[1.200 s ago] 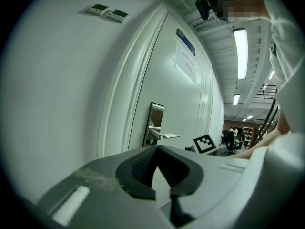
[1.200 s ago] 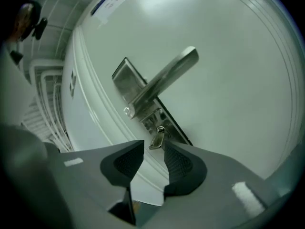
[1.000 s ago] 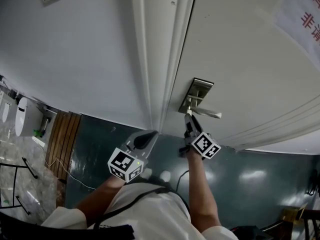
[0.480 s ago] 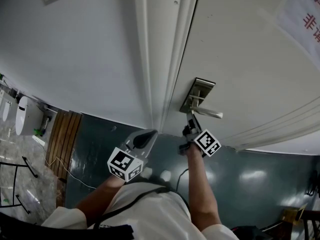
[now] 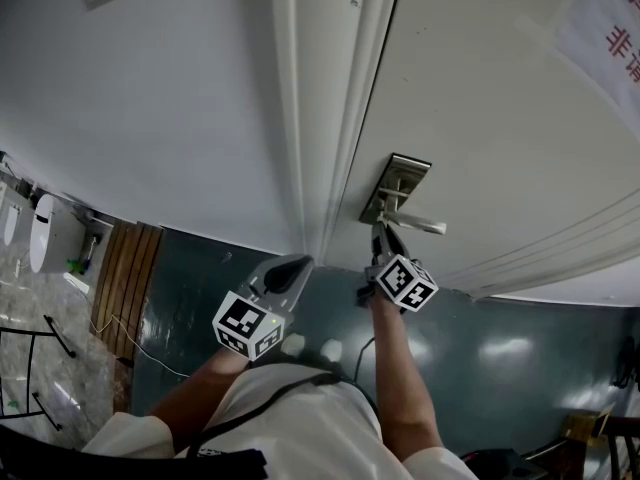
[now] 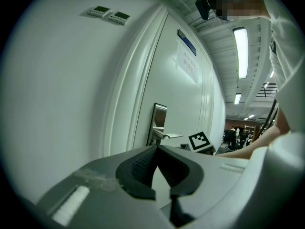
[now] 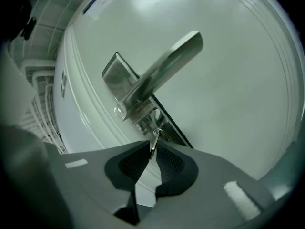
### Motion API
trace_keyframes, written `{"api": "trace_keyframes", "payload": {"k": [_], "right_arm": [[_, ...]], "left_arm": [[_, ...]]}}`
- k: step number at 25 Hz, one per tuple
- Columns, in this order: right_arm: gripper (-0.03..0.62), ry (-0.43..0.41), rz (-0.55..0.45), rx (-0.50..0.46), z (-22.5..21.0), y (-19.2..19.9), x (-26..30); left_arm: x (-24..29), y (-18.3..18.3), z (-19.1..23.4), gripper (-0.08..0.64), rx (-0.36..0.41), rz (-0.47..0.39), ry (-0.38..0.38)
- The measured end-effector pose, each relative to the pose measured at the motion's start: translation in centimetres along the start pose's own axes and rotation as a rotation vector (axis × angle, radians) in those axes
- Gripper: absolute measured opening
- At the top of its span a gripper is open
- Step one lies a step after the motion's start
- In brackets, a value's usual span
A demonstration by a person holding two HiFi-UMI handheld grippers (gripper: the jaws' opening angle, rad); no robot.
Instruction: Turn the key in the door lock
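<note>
The key [image 7: 155, 138] sits in the lock [image 7: 162, 133] at the bottom of the metal plate [image 7: 112, 73], just under the lever handle [image 7: 167, 66] on the white door [image 5: 480, 118]. It lies straight ahead of the right gripper [image 7: 152, 149], at the very tips of its jaws. The jaws are closing on it, and the ribbed pads [image 7: 129, 165] appear to meet the two flat faces of the key's thin head, which stands edge-on and nearly upright between them. The key's long axis runs into the door, in line with the way the gripper points, so the turn would likely be a roll of the wrist about that line. The right hand is plainly the nearer. The left gripper [image 6: 156, 149] hangs back by the door frame [image 5: 330, 118], well apart from the lock, its jaws pressed together on nothing. As for writing, a paper sign [image 5: 606, 30] on the door carries red characters cut off by the frame edge, and nothing else can be read.
</note>
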State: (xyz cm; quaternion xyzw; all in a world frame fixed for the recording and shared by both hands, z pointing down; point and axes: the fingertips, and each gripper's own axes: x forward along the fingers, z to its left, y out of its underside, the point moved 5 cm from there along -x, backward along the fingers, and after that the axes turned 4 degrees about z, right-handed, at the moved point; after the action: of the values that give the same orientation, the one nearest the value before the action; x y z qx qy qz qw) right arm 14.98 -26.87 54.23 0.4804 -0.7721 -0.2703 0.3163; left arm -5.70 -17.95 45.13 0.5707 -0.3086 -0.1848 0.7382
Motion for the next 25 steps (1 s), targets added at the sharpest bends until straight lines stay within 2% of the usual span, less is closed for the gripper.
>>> {"api": "trace_keyframes", "payload": {"k": [9, 25], "right_arm": [[0.055, 0.138, 0.055, -0.265, 0.6, 0.1, 0.1], [0.057, 0.270, 0.099, -0.539, 1.3, 0.2, 0.3]], "left_arm": [[-0.4, 0.0, 0.2, 0.006, 0.001, -0.003, 0.005], [-0.5, 0.2, -0.4, 0.006, 0.007, 0.003, 0.041]]}}
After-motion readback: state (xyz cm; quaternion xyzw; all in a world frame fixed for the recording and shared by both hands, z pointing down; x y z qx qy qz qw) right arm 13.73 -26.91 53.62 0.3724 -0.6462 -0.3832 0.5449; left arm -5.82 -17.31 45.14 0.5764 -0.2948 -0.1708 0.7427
